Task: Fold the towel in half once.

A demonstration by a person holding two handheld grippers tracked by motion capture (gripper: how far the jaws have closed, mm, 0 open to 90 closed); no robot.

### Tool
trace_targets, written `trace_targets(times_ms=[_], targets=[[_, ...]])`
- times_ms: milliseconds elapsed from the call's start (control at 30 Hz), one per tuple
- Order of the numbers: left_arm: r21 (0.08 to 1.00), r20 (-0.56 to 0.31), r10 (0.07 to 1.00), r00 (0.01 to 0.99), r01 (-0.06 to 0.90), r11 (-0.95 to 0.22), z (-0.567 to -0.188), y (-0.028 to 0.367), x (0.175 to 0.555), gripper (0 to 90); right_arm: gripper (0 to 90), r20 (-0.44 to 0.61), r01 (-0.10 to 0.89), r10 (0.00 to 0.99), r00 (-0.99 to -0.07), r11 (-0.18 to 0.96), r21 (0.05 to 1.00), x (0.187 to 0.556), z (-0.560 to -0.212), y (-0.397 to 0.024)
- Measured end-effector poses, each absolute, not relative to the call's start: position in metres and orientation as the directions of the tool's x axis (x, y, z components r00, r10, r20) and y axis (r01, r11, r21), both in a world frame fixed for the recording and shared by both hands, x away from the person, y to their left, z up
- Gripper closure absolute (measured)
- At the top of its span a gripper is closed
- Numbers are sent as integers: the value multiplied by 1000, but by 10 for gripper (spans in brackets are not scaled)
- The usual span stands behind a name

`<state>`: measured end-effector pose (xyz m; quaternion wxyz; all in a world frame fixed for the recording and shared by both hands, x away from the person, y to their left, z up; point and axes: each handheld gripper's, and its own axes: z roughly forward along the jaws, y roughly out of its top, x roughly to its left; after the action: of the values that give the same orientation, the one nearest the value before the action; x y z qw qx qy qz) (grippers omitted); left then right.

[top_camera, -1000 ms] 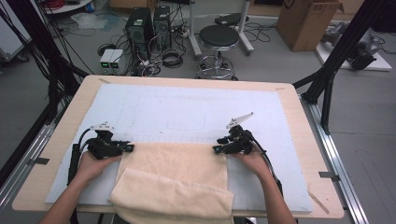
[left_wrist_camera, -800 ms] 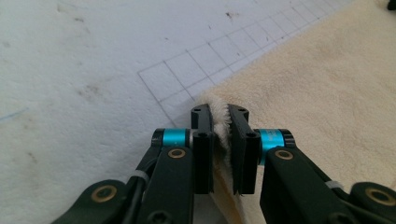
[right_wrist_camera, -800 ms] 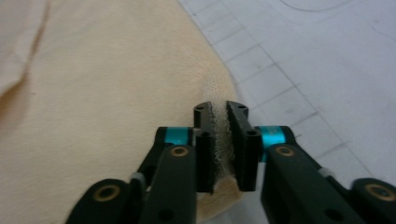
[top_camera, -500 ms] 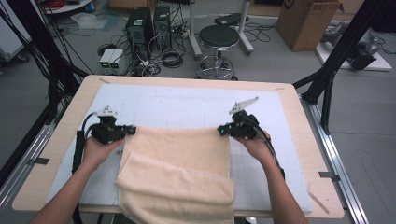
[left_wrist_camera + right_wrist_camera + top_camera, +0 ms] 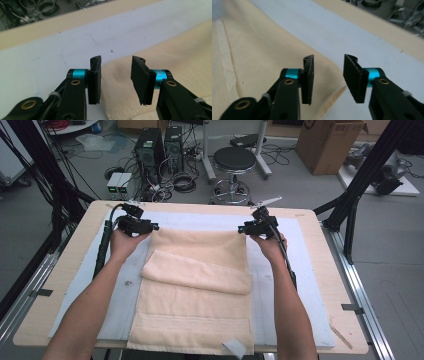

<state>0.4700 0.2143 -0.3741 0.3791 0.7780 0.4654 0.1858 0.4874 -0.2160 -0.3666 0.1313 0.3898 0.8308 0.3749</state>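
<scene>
One cream towel (image 5: 197,290) lies spread on the pale blue mat (image 5: 280,270) covering the table (image 5: 60,270), its far edge pulled out flat, though a loose fold crosses its middle. Both the left gripper (image 5: 150,226) and the right gripper (image 5: 245,229) sit at the far corners, their jaws having just opened, with nothing pinched, evidently to set the cloth down.

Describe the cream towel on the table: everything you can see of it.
The cream towel looks like soft terry cloth with a woven band near its front hem. It lies spread flat on the pale blue mat, long side running away from the person, its front edge at the table's near edge. A loose fold crosses its middle. The left gripper and right gripper stand open at its far corners, gripping nothing.
</scene>
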Motion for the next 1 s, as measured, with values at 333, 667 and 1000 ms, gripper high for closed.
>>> trace_targets(times_ms=[333,667,1000], targets=[[770,-178,794,582,585,-256,-407,226,442,580,518,112,527,690,-716,428,734,453,-384,-228],[719,-213,761,613,625,-303,-429,225,421,545,506,170,513,619,-767,432,742,403,-406,-244],[714,-221,754,619,629,-308,-432,227,413,619,499,257,571,563,-785,499,652,392,-415,-240]])
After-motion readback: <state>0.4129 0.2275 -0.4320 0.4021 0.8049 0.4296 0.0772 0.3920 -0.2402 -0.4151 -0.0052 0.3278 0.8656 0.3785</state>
